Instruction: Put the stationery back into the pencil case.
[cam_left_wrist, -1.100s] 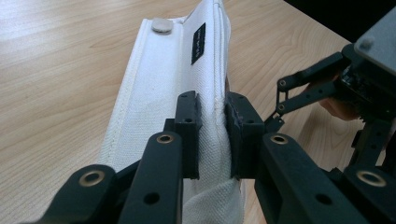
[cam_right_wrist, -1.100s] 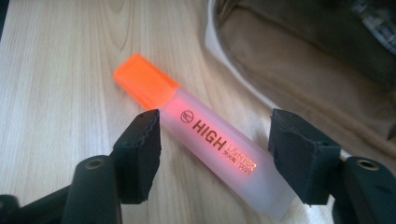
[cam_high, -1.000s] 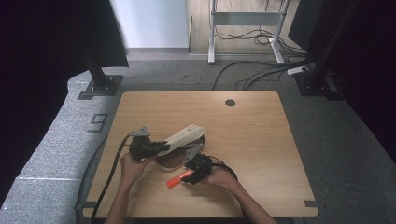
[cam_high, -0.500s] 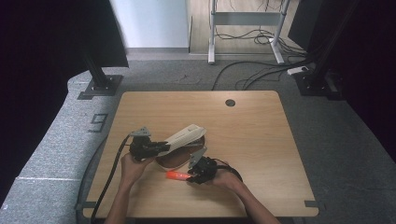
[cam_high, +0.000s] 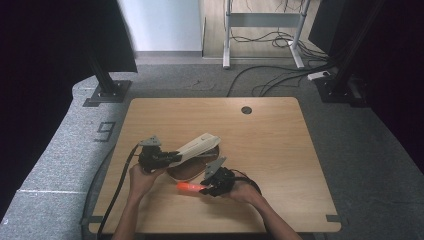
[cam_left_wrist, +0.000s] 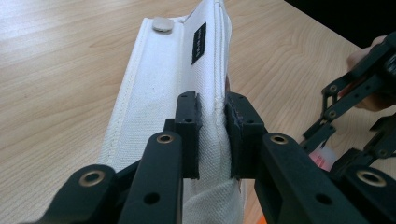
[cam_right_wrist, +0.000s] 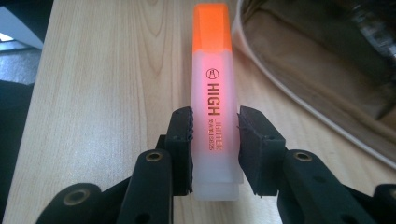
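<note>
Highlighter (cam_right_wrist: 212, 107) sits clamped between right fingers (cam_right_wrist: 180, 140); left fingers (cam_left_wrist: 189, 128) pinch pouch (cam_left_wrist: 163, 88).

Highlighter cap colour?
Orange, on the highlighter; clearest in the right gripper view.

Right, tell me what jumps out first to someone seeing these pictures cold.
The glowing orange highlighter stands out most: the right tool grips it by the barrel, cap pointing away, low over the wooden table near its front edge. Next comes the white fabric pencil case, its flap pinched and lifted by the left tool, leaving the brown inside open just beside the highlighter.
</note>
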